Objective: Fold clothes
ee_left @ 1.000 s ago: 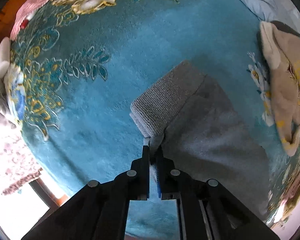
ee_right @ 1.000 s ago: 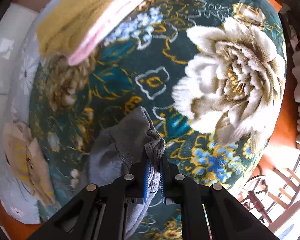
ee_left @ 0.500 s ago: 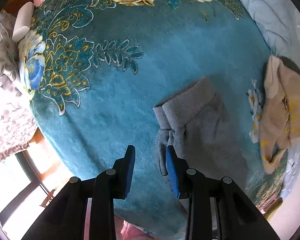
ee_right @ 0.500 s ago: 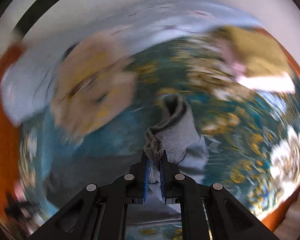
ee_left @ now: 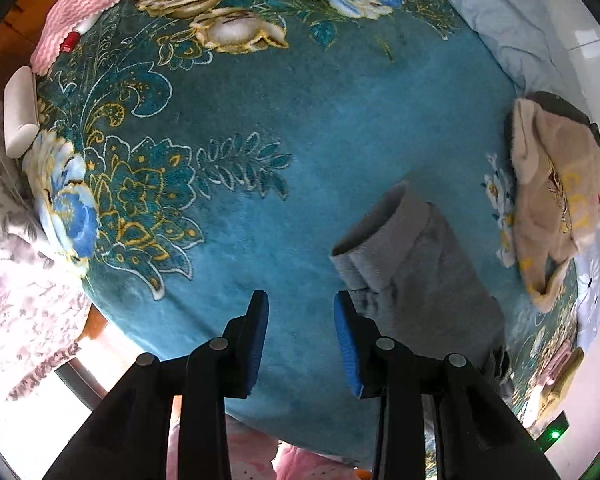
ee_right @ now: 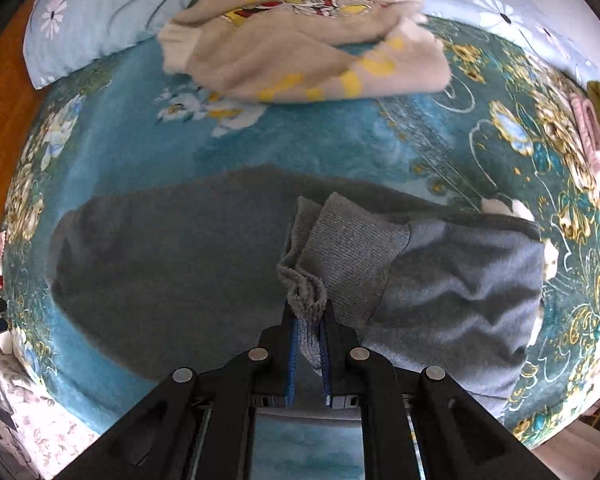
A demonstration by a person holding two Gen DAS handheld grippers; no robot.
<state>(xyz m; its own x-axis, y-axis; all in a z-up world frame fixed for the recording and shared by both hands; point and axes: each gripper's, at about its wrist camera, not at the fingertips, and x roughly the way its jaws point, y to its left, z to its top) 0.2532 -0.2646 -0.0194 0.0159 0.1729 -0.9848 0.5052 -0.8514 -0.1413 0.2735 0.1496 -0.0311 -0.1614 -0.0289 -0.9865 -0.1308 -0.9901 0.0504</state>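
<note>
A teal floral blanket (ee_left: 340, 128) is spread over the bed, and on it a grey garment (ee_right: 172, 256) is laid flat. One ribbed cuff (ee_right: 340, 248) is pinched between the closed fingers of the right gripper (ee_right: 308, 320). The left gripper (ee_left: 300, 312) is held with fingers apart, empty, just beside the other cuff (ee_left: 384, 228). A beige sweatshirt (ee_right: 300, 44) is seen beyond.

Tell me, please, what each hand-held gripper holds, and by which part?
Right hand-held gripper pinches the grey garment by its ribbed cuff; left holds nothing.
</note>
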